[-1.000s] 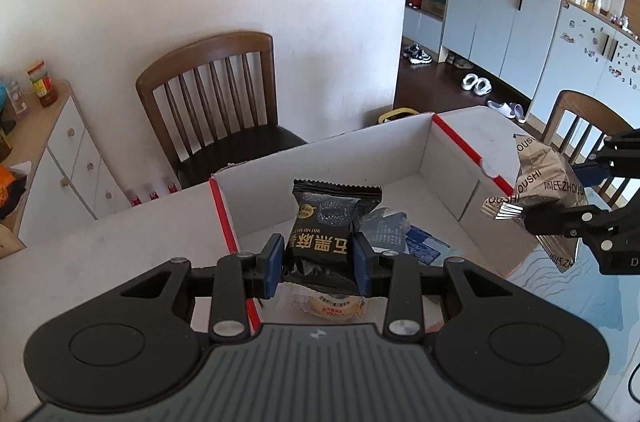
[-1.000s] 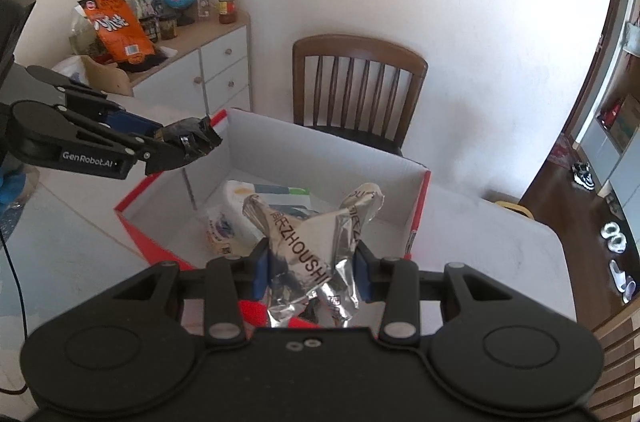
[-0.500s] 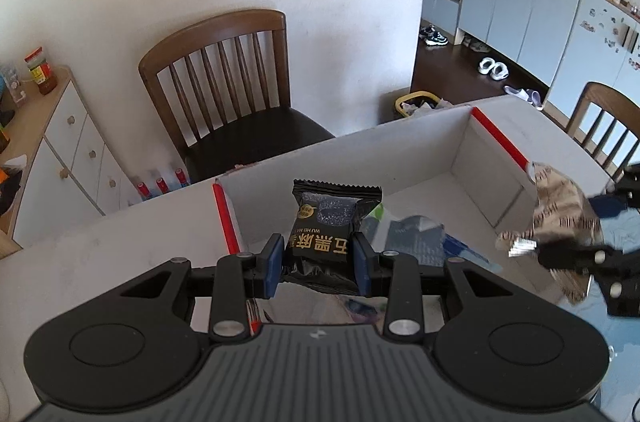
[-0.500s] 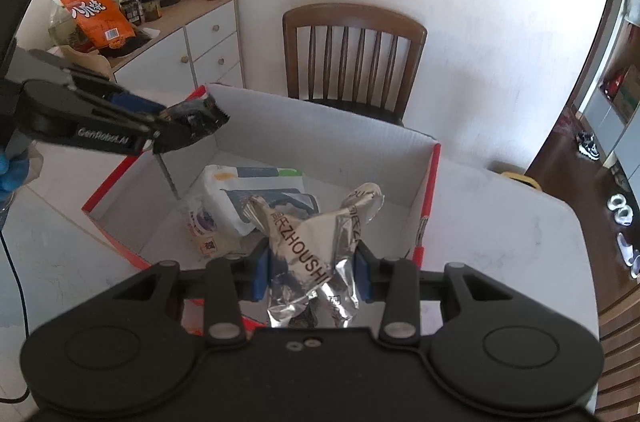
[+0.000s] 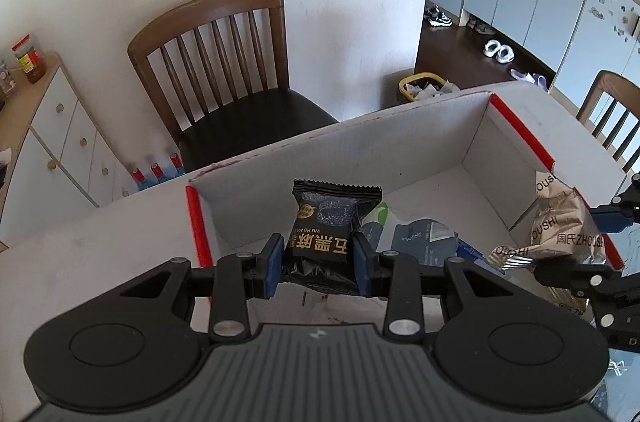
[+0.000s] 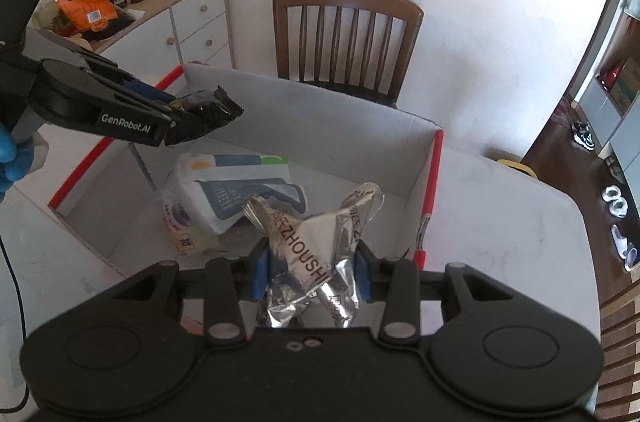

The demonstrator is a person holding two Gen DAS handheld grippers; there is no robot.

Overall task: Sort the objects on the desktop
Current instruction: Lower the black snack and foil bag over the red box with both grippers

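The left tongs are clamped on a black snack packet, its blue pads pressed against the packet's two side edges, so the packet stands upright between them with its crimped top edge pointing away from the camera. These tongs hang above the near left part of a white cardboard box with red-taped corners, which sits on the pale desk. In the right wrist view the left tongs reach in level from the left side, over the box's left end, with the black packet's crimped end sticking out past the fingertips; a blue-gloved hand shows at the frame edge behind them. The right tongs are closed on a crumpled silver foil packet printed with "ZHOUSHI", gripped low so that its two twisted corners splay upward above the pads. They hover over the box's near right corner, by the red strip on the right wall. From the left wrist view the right tongs come in from the right edge with the foil packet held above the box's right wall. Inside the box lies a white and blue plastic pouch with a few smaller wrappers beside it on the floor of the box. A brown wooden chair stands behind the desk against the white wall.
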